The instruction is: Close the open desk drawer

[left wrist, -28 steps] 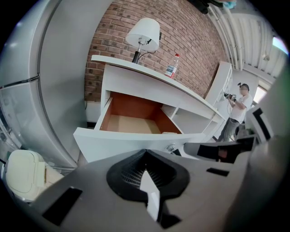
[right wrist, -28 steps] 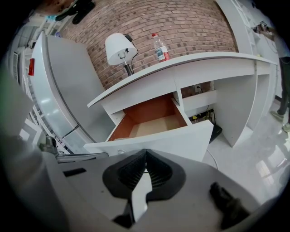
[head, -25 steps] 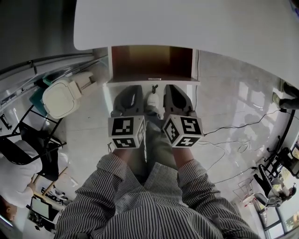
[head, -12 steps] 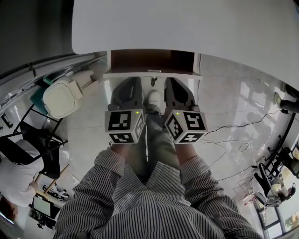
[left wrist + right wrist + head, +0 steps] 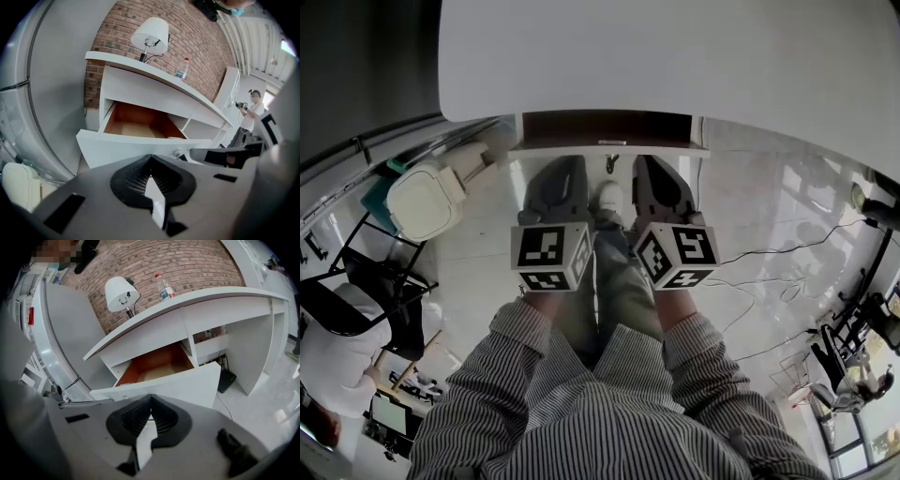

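My left claw point(image 5: 150, 158) and right claw point(image 5: 150, 400) are both pinched shut and empty, tips at the drawer point(image 5: 609, 148) front. The drawer has slid further under the surface point(image 5: 675, 56) than a second ago. Only a narrow strip is still open, so it's nearly closed.

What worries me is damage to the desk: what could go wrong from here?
The left gripper and right gripper, jaws shut, sit at the drawer front either side of its knob; unequal pushing might skew the open drawer and jam it. A hard slam could rock the lamp and bottle on the desk top.
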Available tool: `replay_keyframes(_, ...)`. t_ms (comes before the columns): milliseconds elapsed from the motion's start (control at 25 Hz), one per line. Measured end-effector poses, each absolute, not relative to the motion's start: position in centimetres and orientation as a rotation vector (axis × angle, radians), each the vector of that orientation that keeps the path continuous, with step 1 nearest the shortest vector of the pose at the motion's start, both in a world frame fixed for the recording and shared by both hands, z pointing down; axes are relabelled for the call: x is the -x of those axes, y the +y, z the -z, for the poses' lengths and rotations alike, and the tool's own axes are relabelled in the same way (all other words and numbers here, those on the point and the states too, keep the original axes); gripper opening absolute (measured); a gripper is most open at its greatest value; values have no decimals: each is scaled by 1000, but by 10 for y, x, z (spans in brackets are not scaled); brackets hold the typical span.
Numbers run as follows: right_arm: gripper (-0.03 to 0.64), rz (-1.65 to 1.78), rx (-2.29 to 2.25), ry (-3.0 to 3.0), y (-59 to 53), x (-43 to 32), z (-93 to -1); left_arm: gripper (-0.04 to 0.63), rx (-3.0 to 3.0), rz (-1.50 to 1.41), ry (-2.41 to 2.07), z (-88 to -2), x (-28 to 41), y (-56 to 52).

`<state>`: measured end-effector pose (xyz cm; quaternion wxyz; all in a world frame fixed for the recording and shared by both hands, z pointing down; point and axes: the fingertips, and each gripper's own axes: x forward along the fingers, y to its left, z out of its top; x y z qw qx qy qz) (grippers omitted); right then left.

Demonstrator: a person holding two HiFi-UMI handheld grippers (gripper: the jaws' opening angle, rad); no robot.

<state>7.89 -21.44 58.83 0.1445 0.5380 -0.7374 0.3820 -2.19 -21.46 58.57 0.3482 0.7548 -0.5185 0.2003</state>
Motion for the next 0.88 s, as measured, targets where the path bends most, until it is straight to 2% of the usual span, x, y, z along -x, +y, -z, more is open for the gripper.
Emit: replay_keyframes(880, 15, -1061, -1590, -2174, -272, -80, -586, 11, -2002, -502, -1373, -584, 21, -271)
